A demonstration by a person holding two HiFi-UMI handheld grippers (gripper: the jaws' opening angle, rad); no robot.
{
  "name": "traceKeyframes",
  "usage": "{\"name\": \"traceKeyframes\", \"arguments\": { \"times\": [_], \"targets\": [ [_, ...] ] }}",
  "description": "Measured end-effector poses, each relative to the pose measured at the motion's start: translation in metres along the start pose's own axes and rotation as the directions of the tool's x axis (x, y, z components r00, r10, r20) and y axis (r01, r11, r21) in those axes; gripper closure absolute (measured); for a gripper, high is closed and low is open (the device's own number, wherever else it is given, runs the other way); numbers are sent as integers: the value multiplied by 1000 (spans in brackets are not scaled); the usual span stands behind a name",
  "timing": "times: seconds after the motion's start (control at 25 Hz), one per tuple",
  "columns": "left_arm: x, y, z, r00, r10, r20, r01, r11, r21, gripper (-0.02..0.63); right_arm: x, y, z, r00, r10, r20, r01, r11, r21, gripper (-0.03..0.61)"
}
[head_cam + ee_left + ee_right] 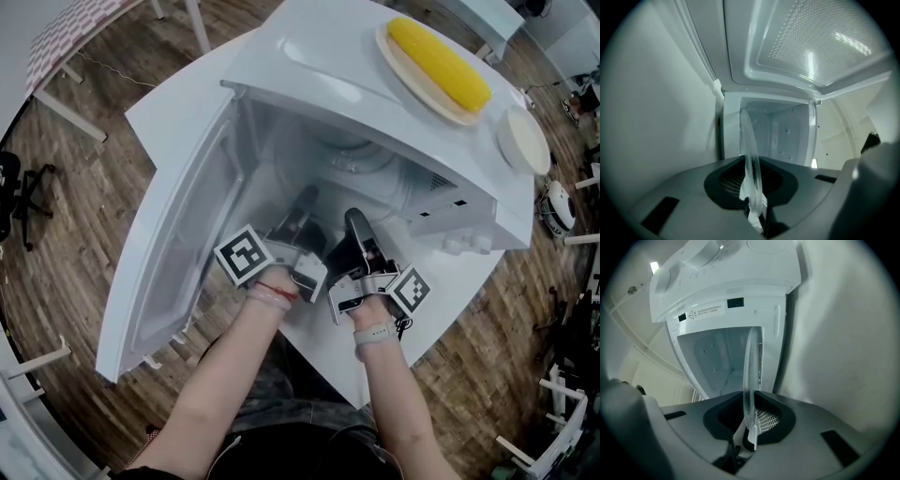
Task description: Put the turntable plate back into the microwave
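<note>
A white table [169, 105] stands on a brown wood floor [84, 216]. A big white microwave [319, 56] sits right on the table. Its door [178, 244] is open (it sticks out past the table edge). The flat top of the microwave holds things too: a plate [417, 84] with a yellow corn cob [439, 64] on it, and a small white dish [523, 139] near it.

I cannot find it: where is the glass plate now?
The glass plate stands edge-on, clamped by the left gripper and right gripper, at the open microwave.
</note>
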State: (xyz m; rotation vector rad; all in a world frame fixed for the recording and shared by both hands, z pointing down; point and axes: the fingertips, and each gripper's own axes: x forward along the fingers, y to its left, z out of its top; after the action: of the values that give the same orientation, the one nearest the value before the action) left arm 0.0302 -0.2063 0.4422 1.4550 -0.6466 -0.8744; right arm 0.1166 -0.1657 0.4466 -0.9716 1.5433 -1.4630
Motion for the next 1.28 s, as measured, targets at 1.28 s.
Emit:
{"name": "traceKeyframes", "arguments": {
  "times": [1.28],
  "targets": [
    [-6,5,-15,998,-10,-62,5,997,-72,563,24,0,9,994,-85,-72,70,978,-196,508]
  ]
}}
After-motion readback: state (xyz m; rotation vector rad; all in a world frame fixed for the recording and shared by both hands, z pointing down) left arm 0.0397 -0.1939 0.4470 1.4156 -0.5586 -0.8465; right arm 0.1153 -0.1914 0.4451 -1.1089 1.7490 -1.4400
